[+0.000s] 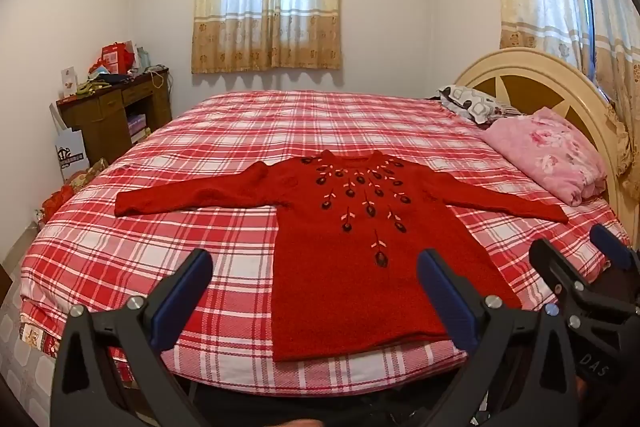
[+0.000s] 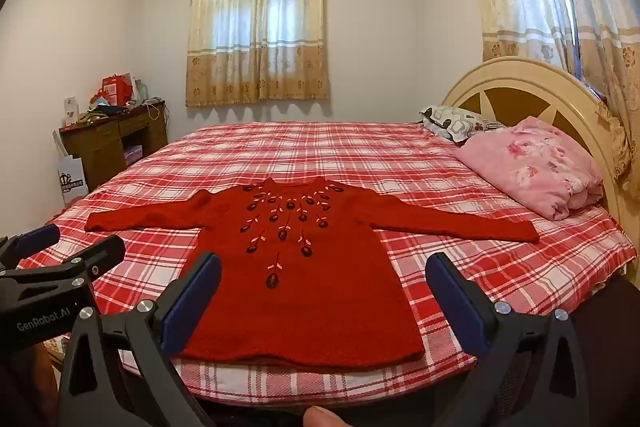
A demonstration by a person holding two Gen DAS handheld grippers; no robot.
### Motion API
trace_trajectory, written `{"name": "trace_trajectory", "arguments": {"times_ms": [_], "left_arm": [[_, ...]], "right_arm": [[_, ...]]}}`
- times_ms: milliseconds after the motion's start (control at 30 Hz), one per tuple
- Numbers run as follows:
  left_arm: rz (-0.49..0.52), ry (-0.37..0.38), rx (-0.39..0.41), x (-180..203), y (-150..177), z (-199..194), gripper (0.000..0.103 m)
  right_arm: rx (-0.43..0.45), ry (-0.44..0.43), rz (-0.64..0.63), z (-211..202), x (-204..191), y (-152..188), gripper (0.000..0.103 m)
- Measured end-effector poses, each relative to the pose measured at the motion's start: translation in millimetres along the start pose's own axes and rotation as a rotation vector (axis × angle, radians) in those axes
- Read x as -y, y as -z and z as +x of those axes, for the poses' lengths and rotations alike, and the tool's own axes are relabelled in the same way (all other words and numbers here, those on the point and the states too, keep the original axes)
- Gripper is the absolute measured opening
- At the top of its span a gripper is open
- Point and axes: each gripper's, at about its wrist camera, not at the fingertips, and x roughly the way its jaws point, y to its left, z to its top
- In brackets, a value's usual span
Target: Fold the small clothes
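Observation:
A small red knit sweater (image 1: 352, 255) with dark embroidered flowers lies flat, face up, on the red plaid bed (image 1: 168, 243), both sleeves spread out sideways, hem toward me. It also shows in the right wrist view (image 2: 296, 291). My left gripper (image 1: 316, 275) is open and empty, held above the near bed edge before the hem. My right gripper (image 2: 324, 283) is open and empty, beside the left one at the same edge. The right gripper shows at the right of the left wrist view (image 1: 576, 251); the left gripper shows at the left of the right wrist view (image 2: 68, 239).
A pink folded blanket (image 1: 548, 155) and a patterned pillow (image 1: 472, 103) lie by the cream headboard (image 1: 532, 75) at the right. A dark wooden desk (image 1: 116, 111) with clutter stands at the far left. Curtained windows are behind.

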Motion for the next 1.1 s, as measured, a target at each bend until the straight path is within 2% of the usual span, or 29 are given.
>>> {"name": "trace_trajectory", "arguments": {"times_ms": [467,1100], "left_arm": [[0.0,-0.01,0.009,-13.8,7.0,0.4,0.103],[-0.015,-0.008,0.001,-10.7,1.3,0.6,0.103]], "right_arm": [[0.015,0.009,-0.002,-2.0,-2.8,-1.3,0.102],[0.013,0.006,0.002,-0.2,-2.9,1.2,0.102]]}}
